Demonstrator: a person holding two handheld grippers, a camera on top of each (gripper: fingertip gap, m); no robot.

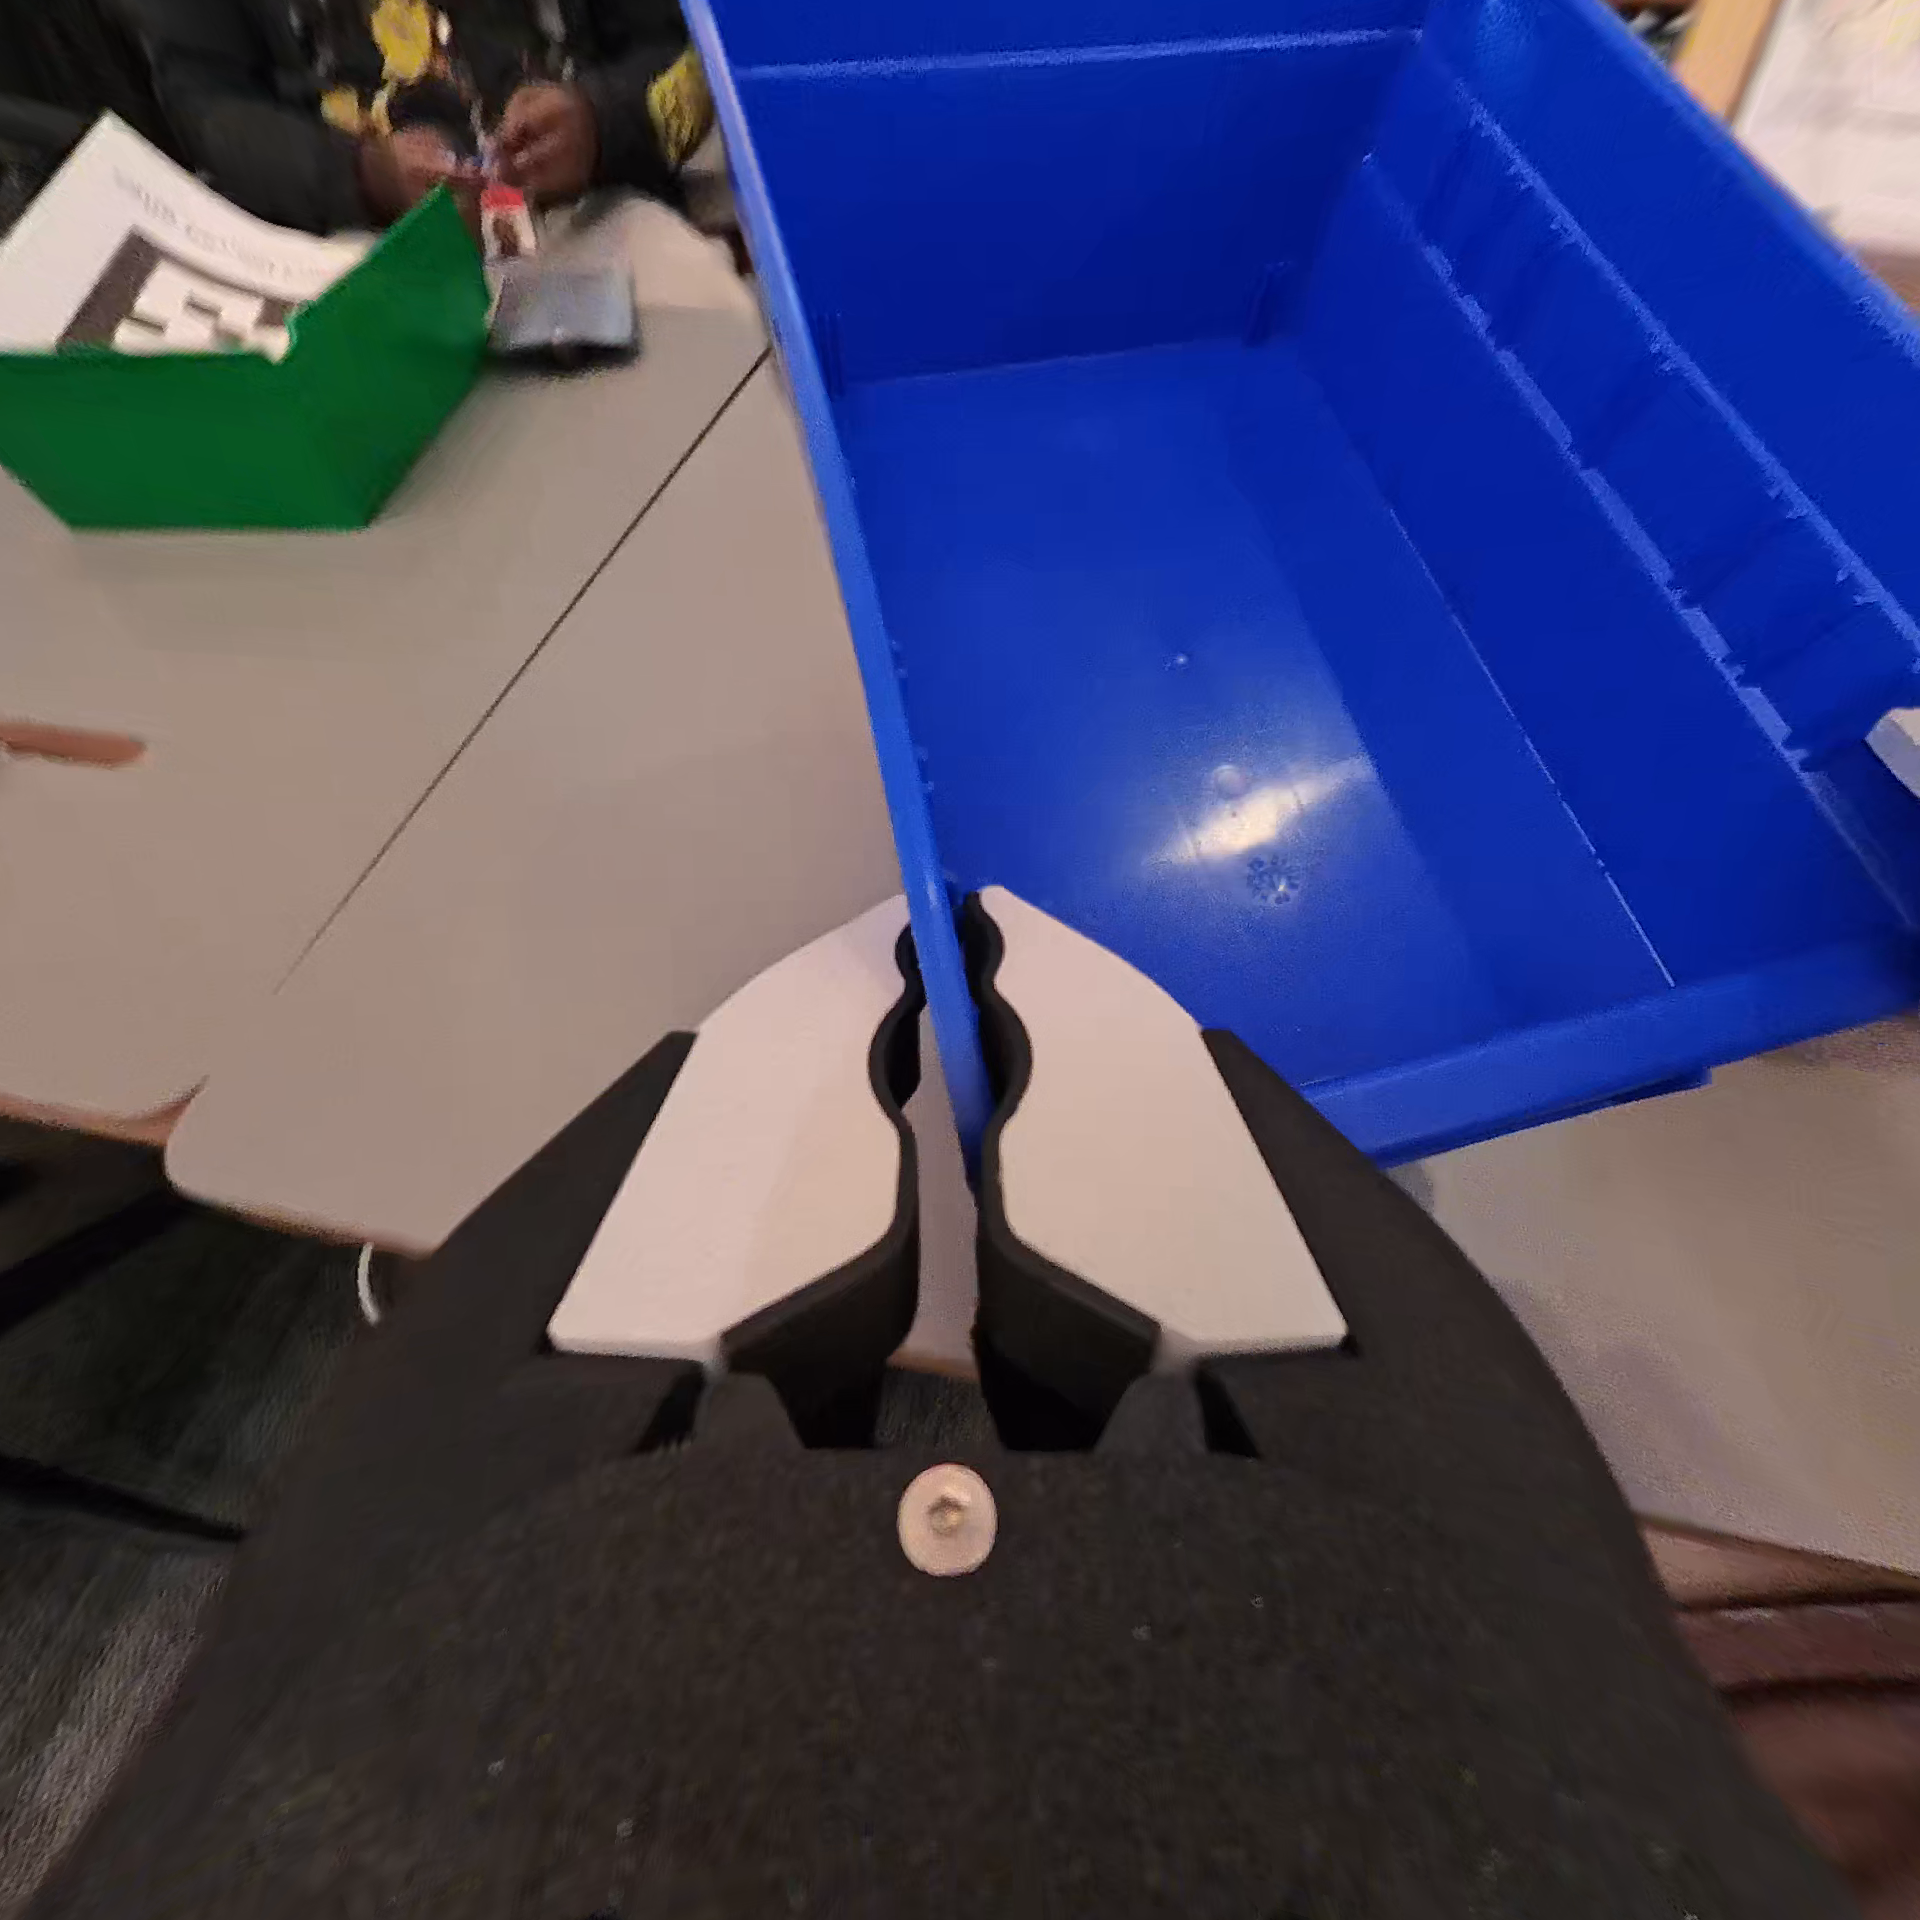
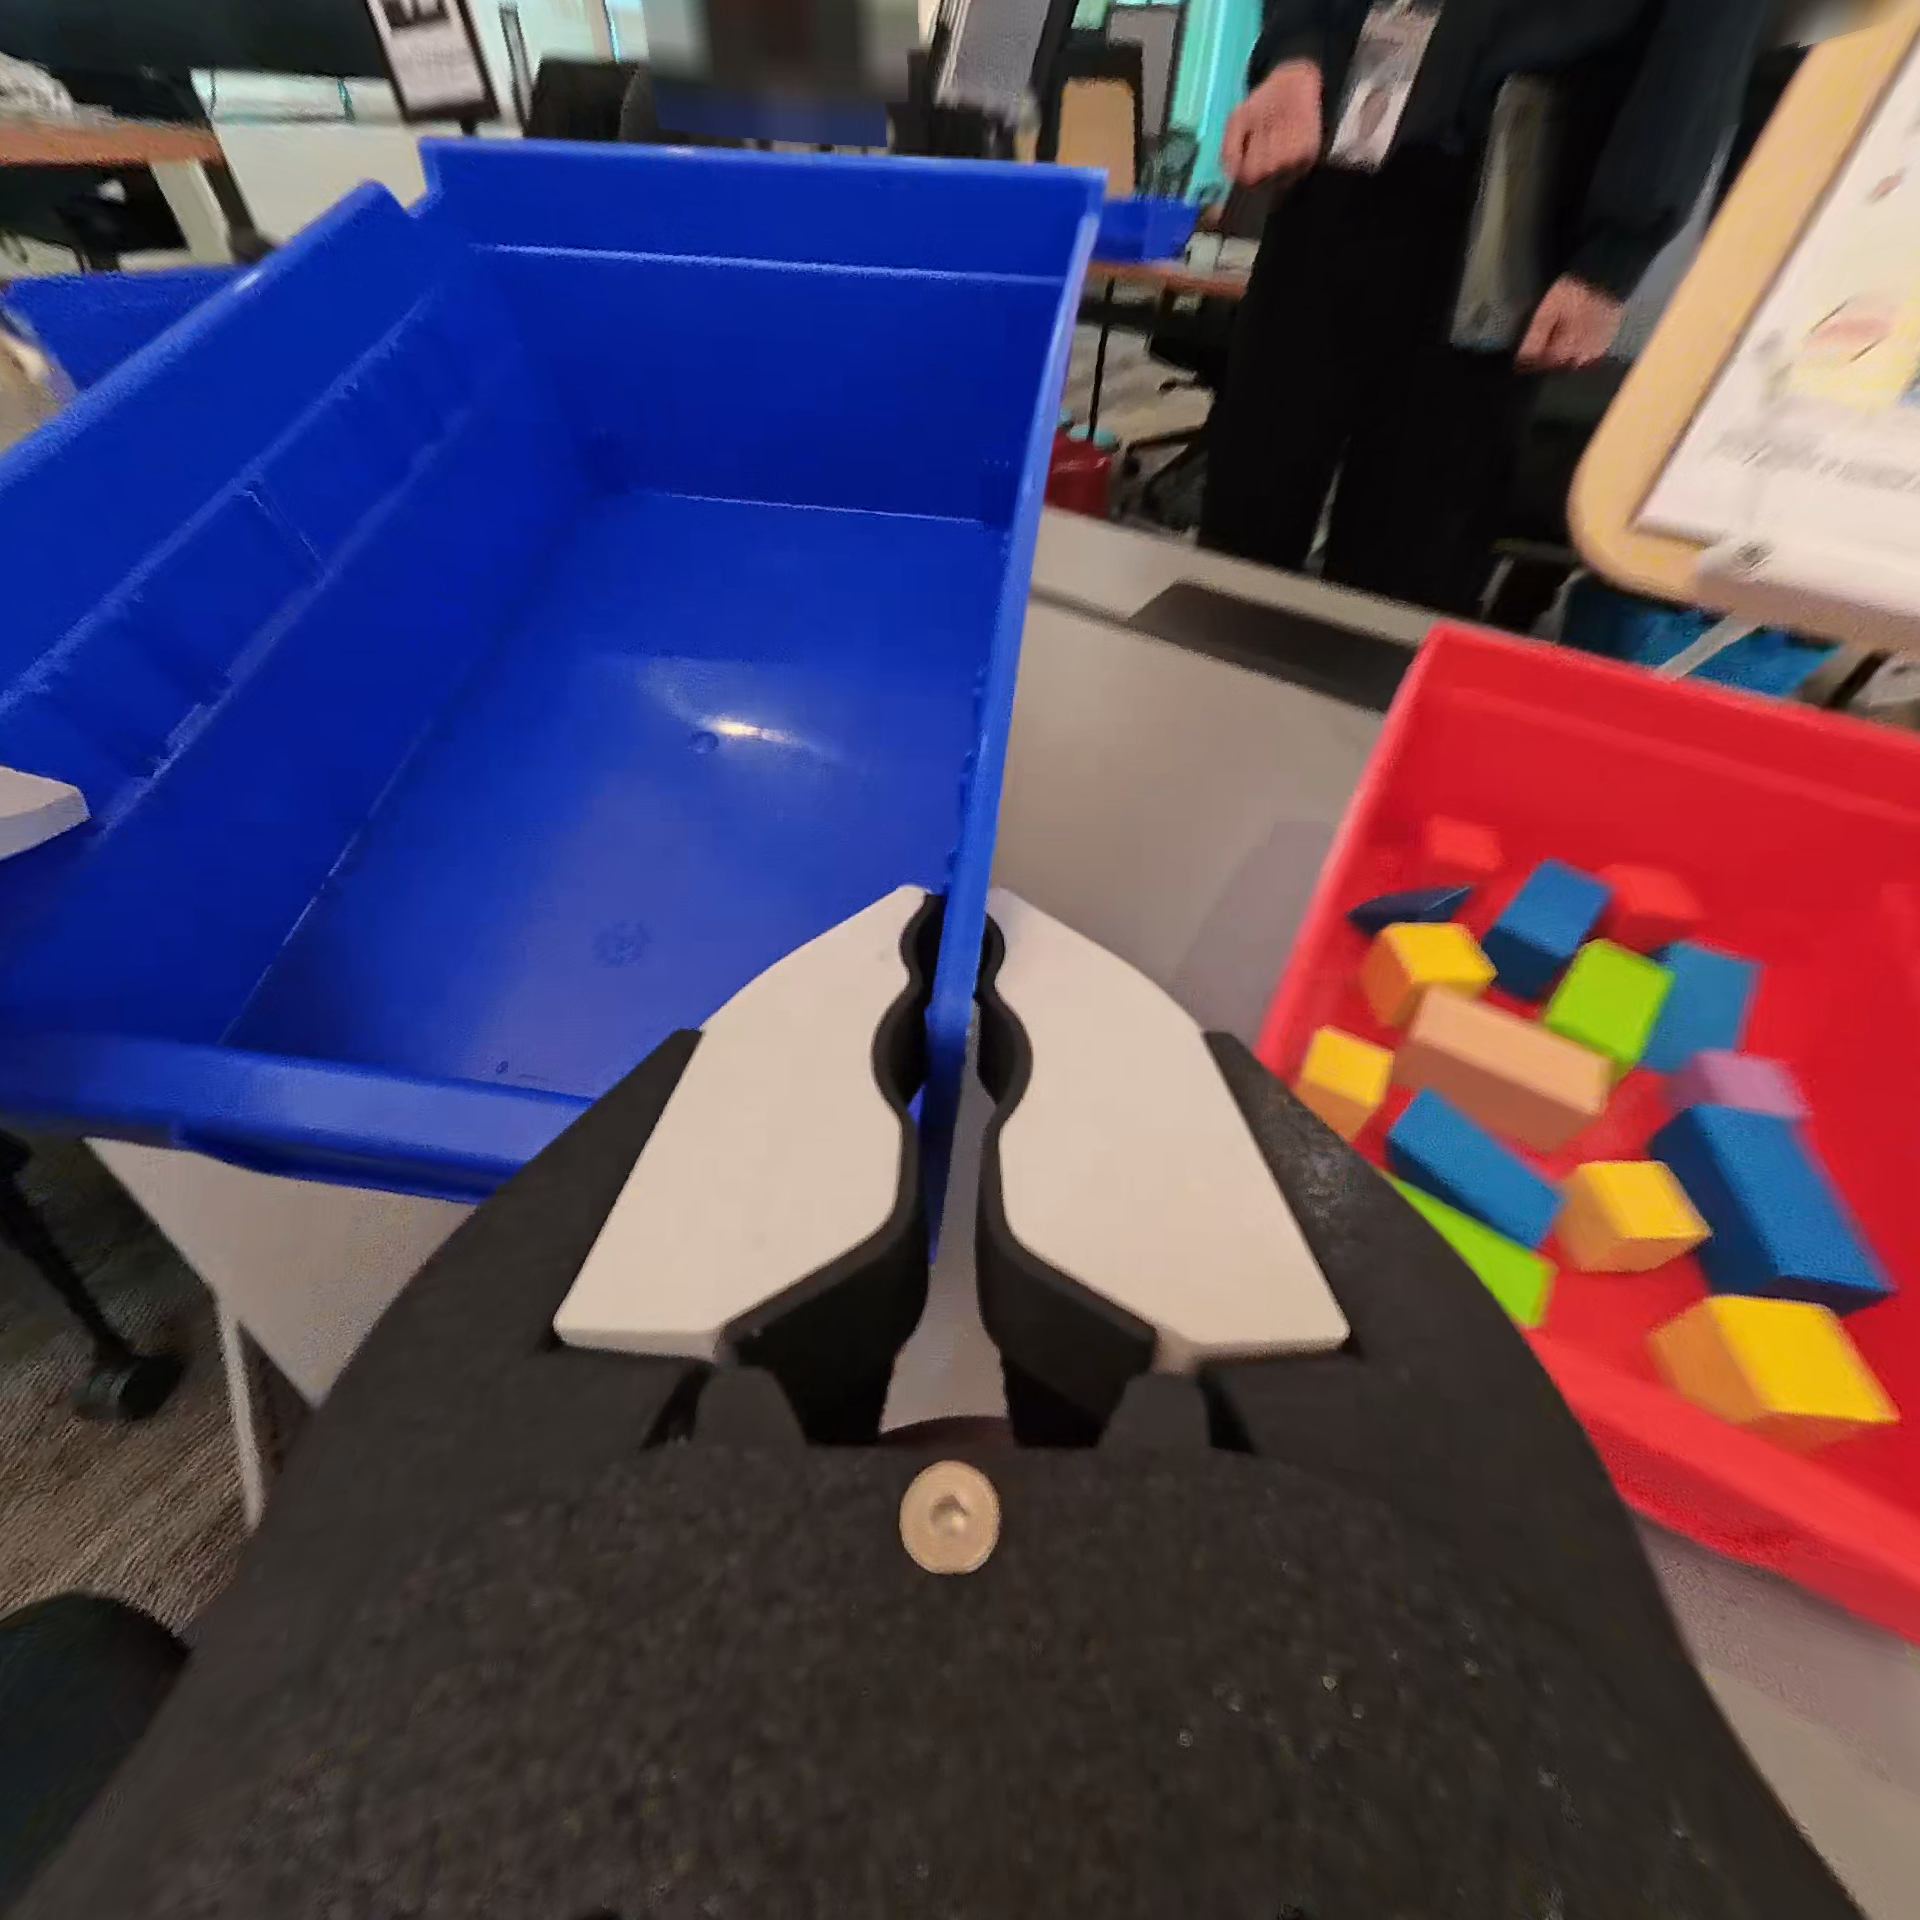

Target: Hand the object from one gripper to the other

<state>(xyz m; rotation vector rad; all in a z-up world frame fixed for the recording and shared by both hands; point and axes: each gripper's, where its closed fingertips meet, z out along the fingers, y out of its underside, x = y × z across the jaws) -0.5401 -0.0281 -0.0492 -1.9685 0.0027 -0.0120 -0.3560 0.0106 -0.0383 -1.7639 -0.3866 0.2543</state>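
Observation:
An empty blue plastic bin (image 1: 1195,644) is held up over the grey table, tilted. My left gripper (image 1: 940,925) is shut on the bin's left side wall, one finger inside and one outside. My right gripper (image 2: 951,925) is shut on the opposite side wall of the same blue bin (image 2: 582,748). A white fingertip (image 1: 1896,743) of the right gripper shows at the bin's far edge in the left wrist view. A white fingertip (image 2: 36,810) of the left gripper shows at the far edge in the right wrist view.
A red tray (image 2: 1558,727) with several coloured wooden blocks (image 2: 1507,1070) lies on the table right of the bin. A green folder (image 1: 239,416) with white papers stands at the table's far left. People stand or sit beyond the grey table (image 1: 468,779). A tan-framed board (image 2: 1714,343) leans at the right.

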